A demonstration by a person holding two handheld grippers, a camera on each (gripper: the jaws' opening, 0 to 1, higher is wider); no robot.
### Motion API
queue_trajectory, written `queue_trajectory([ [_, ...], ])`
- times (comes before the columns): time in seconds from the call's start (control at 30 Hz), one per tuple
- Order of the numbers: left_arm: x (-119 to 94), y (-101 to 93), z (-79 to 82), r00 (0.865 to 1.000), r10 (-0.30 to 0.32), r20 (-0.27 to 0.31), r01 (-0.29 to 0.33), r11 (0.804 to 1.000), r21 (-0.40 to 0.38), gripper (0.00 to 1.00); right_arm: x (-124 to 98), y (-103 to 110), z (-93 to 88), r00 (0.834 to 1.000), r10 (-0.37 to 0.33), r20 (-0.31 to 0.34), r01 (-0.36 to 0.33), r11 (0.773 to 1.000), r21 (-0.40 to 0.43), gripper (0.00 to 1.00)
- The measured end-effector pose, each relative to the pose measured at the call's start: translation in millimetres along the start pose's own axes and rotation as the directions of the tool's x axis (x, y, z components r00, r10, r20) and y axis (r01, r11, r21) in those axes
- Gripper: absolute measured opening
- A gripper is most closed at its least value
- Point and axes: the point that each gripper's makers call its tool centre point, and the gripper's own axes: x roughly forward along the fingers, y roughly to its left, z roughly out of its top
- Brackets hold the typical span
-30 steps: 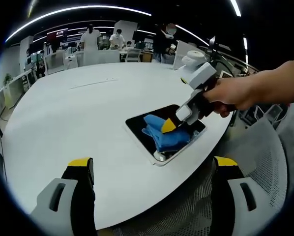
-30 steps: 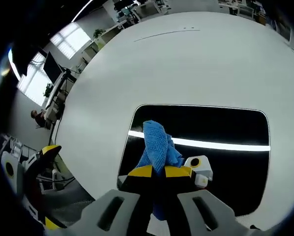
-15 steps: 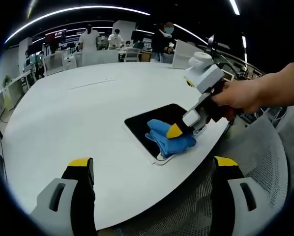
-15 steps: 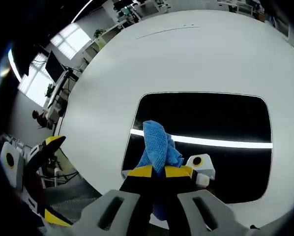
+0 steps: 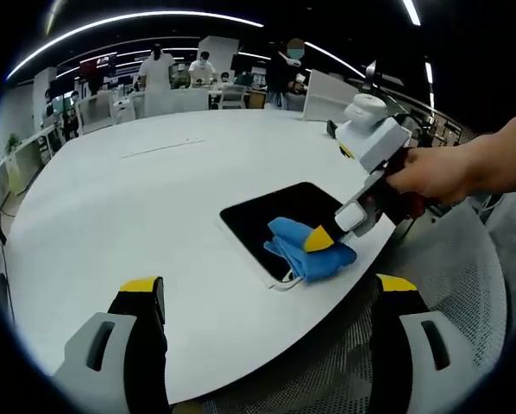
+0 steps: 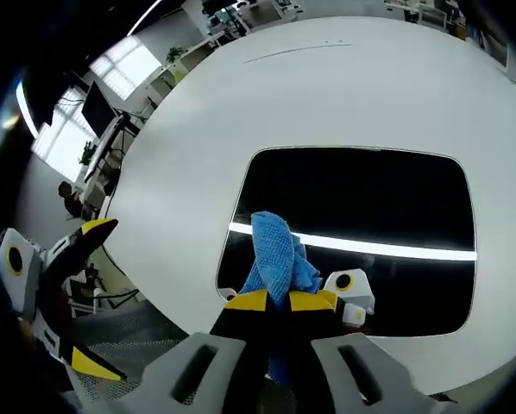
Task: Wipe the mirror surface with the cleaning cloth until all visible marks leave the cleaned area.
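Observation:
A dark rectangular mirror (image 5: 280, 216) (image 6: 361, 216) lies flat near the edge of a round white table (image 5: 137, 190) (image 6: 327, 95). A blue cleaning cloth (image 5: 305, 246) (image 6: 280, 254) rests on the mirror's near corner, by the table edge. My right gripper (image 6: 277, 302) is shut on the cloth; in the left gripper view the right gripper (image 5: 327, 237) is held by a hand (image 5: 439, 172). My left gripper (image 5: 267, 293) is open, hanging above the table's near edge, well short of the mirror. A bright light strip is reflected across the mirror.
A grey mesh chair (image 5: 448, 293) sits below the table edge on the right. People and desks (image 5: 198, 73) stand at the far side of the room. The left gripper (image 6: 59, 259) appears at the left of the right gripper view.
The right gripper has dragged the blue cloth across the mirror toward the table edge and the mirror's near corner. My left gripper has stayed put and open.

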Motion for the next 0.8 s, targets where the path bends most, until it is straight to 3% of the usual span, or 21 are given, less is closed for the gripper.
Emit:
queue_trajectory([
  [0.8,-0.1,1.5,-0.3,1.0,0.006,-0.001,-0.006,1.0,-0.003,0.99,-0.4,0.1,-4.2,1.0,0.023,-0.002,-0.023,1.0,0.019,0.01],
])
